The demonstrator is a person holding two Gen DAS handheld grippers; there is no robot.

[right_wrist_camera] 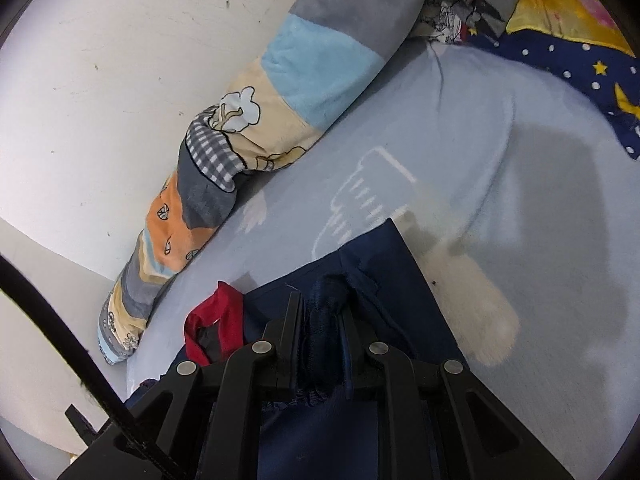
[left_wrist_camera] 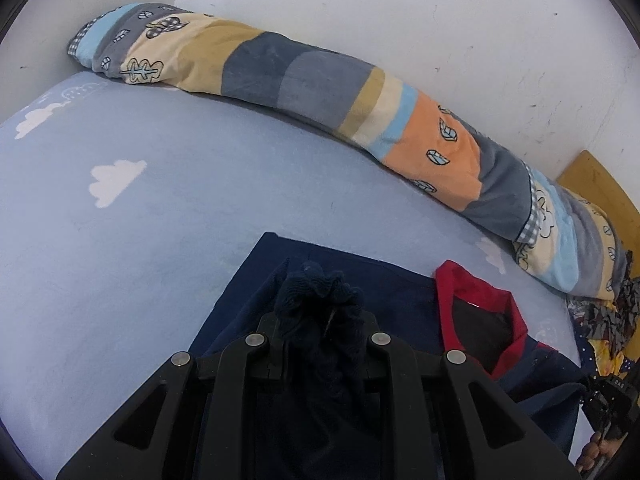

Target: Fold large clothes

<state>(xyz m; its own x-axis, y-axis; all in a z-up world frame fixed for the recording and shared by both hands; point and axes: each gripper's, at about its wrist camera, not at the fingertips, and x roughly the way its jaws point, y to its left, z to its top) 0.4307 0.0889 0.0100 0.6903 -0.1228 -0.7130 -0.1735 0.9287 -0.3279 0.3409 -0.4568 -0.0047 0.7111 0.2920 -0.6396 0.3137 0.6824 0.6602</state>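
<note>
Both the left tongs and right tongs clench bunched ribbed hem of a navy red-collared jacket on the pale-blue cloud-print bed; folding looks barely begun.

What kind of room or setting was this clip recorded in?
Most likely a bedroom: the work surface is a bed with a light blue cloud-print sheet, a long patchwork bolster lies along a scuffed white wall, and a star-print quilt is bunched at one end.
</note>
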